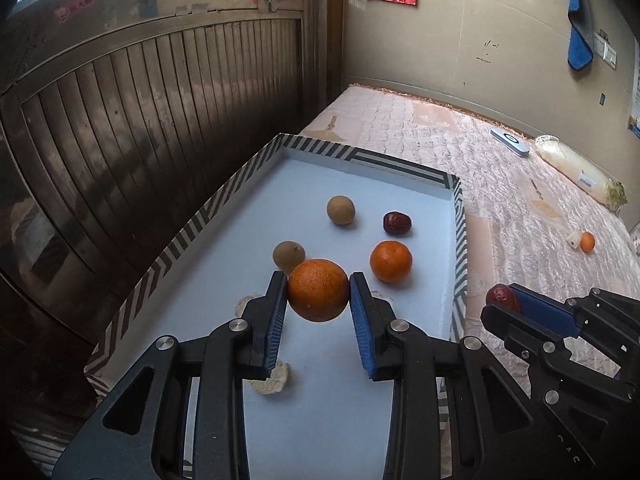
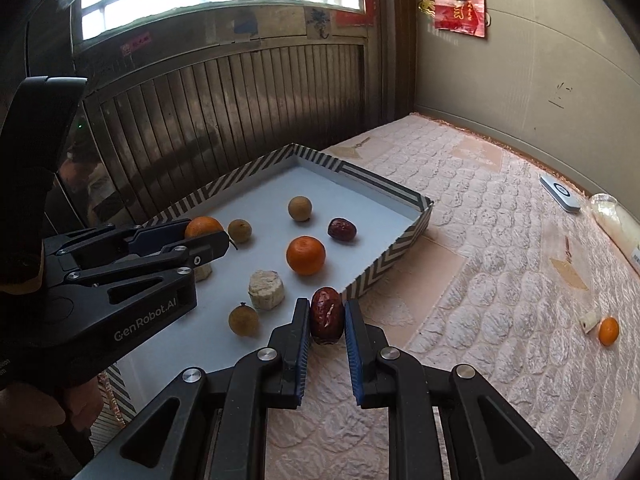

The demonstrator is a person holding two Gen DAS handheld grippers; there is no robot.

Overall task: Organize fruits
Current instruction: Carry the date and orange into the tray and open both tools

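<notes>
An orange is being clamped by the left gripper over the tray, while a red date is being pinched by the right gripper at the tray's edge. Several fruits are already lying inside; one small orange is being left out on the bed, so sorting is judged mostly done.

My left gripper and right gripper are built alike: matte black plastic linkages with triangular cut-outs, pinned by round silver screws at the joints. Each finger carries a ribbed blue pad along its inner face. The side of the left one bears white lettering, "GenRobot.AI", and runs back into a black handle.
</notes>
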